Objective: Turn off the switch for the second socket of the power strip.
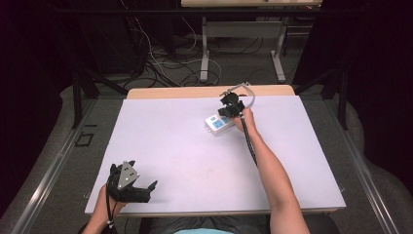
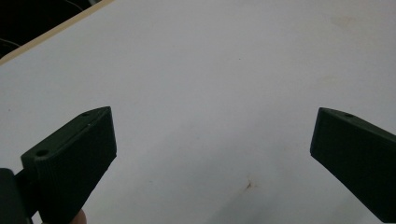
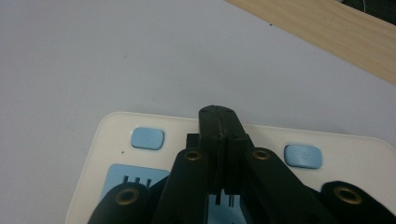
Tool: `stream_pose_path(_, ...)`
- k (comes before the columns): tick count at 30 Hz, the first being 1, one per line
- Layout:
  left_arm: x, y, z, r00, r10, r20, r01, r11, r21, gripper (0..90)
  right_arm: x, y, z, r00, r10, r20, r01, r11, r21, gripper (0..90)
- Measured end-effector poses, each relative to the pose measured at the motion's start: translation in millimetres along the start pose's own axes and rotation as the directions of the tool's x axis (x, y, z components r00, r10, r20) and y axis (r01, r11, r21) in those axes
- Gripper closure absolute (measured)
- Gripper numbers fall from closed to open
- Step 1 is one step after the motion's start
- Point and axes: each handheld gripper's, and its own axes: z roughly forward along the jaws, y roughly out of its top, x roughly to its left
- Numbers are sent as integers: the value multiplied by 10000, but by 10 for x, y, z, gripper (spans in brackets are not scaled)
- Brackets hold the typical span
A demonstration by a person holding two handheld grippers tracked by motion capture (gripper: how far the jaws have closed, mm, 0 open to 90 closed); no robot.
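Observation:
A white power strip [image 1: 216, 124] with blue sockets lies on the far right part of the white table top [image 1: 170, 141]. My right gripper [image 1: 227, 113] is over it, jaws shut together. In the right gripper view the shut gripper [image 3: 218, 122] points down onto the cream strip body [image 3: 359, 151], between two small blue buttons [image 3: 147, 138] [image 3: 303, 156]; I cannot tell whether the tips touch it. My left gripper [image 1: 150, 191] rests near the table's front left edge, open and apart from everything. Its wide-apart jaws show bare white surface between them, with the gripper [image 2: 212, 135] holding nothing.
A wooden table edge [image 1: 195, 91] borders the white top at the back, also seen as a wood strip [image 3: 327, 32]. Beyond it, cables and metal table legs [image 1: 204, 53] stand on the floor. A small brown stain [image 2: 250, 185] marks the surface.

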Motion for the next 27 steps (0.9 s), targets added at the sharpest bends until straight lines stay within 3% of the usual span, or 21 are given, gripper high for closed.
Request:
stream_pose_path(6, 0, -1, -1, 10000, -50, 33, 51, 10000, -32, 2, 14, 7, -3, 9999, -137, 76, 137, 9998, 118, 900)
stream_pose_path(7, -1, 0, -1, 10000, -32, 8, 32, 10000, -14, 2, 29, 11, 1, 9996, -85, 253, 82, 9999, 127, 900)
stream_pose_path(9, -4, 0, 0, 10000, -17, 10, 17, 10000, -9, 2, 31, 11, 2, 9991, -369, 188, 366, 9992, 140, 900)
stream_pose_path(13, -2, -3, -5, 10000, -30, 32, 30, 10000, -25, 2, 38, 5, 3, 9998, -16, 195, 14, 10000, 66, 900)
stream_pose_path(18, -1, -3, -3, 10000, -40, 22, 40, 10000, 0, 2, 22, -3, 0, 9998, -142, 147, 140, 9999, 81, 900)
stream_pose_path(27, -8, -10, 0, 10000, -61, -57, 60, 10000, -78, 2, 2, -26, 9, 10000, 55, 59, -54, 10000, -52, 900)
